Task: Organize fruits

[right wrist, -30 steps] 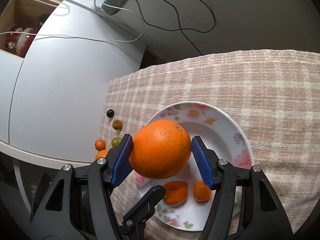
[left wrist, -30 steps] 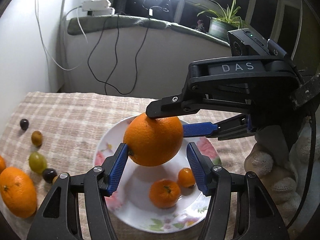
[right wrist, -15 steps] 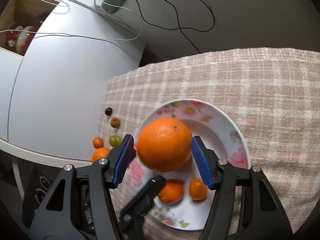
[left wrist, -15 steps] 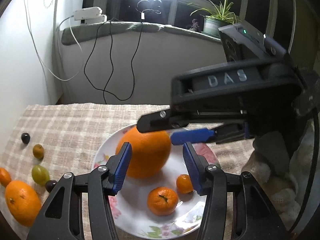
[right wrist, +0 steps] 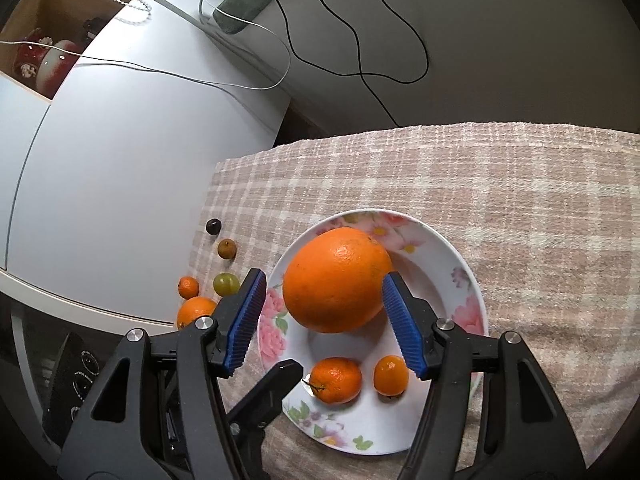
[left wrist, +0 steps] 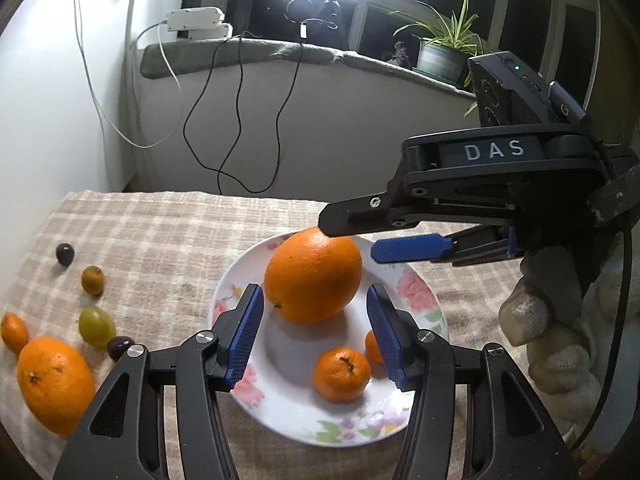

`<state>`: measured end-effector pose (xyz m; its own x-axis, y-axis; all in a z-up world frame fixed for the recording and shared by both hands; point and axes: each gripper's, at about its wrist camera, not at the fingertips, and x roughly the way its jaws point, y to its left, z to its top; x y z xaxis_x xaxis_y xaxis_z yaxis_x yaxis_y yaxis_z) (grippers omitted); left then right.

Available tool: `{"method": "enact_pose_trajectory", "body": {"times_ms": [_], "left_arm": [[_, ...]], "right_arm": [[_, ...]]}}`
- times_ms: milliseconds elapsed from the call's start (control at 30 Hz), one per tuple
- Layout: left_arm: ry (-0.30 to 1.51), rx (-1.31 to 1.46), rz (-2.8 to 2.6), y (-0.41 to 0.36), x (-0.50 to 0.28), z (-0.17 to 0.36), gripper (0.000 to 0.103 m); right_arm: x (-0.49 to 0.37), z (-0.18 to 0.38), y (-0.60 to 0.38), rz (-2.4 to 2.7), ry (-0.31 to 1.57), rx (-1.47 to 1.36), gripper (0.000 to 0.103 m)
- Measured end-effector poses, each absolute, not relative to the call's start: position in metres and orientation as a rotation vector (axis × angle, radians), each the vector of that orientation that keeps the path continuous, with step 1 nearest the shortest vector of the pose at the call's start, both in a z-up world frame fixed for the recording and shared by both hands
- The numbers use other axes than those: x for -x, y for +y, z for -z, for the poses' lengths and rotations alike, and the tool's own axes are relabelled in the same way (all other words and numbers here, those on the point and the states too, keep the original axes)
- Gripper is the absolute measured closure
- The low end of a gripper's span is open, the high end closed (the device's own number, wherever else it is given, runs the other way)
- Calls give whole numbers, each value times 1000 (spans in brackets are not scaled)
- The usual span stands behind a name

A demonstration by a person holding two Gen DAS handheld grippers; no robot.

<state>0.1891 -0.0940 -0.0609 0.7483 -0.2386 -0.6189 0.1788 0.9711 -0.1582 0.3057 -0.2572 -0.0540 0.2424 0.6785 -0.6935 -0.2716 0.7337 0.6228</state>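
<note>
- Resting on the flowered plate, the big orange lies just ahead of the left tool, whose blue pads stand apart and clear of it on both sides.
- The right tool is apart as well. One pad tip is close against the orange's side and the other stands off it, so nothing is clamped.
- The right tool reaches in across the left tool's front, with its upper black finger over the orange's top. A gloved hand is behind it.
- Two mandarins lie on the plate nearer the tools than the orange, one partly hidden by the left tool's right pad.
- To the left of both tools, loose fruit lies on the checked cloth: a second orange, a green grape and several smaller pieces.
- Beyond that fruit the bench ends at a white wall.
- Ahead of the plate and to its right the cloth is bare.
</note>
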Motion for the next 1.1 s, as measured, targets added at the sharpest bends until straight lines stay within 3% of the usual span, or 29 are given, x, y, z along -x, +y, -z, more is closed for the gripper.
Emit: {"method": "enact_pose_trajectory", "body": {"times_ms": [100, 233, 333, 467, 933, 1100], "left_arm": [[686, 94, 227, -91, -185, 59, 50], [687, 102, 220, -85, -176, 57, 49], [686, 112, 216, -81, -170, 57, 43], [682, 123, 210, -75, -162, 56, 38], [664, 153, 160, -29, -120, 56, 38], [656, 170, 119, -2, -103, 56, 38]], "right_arm": [[-301, 49, -256, -667, 1127, -378, 38], [-294, 42, -252, -662, 1089, -342, 28], [-290, 38, -252, -651, 1069, -323, 26], [-283, 34, -253, -643, 1049, -306, 25], [-251, 18, -243, -645, 923, -264, 24], [-240, 11, -226, -667, 883, -187, 20]]}}
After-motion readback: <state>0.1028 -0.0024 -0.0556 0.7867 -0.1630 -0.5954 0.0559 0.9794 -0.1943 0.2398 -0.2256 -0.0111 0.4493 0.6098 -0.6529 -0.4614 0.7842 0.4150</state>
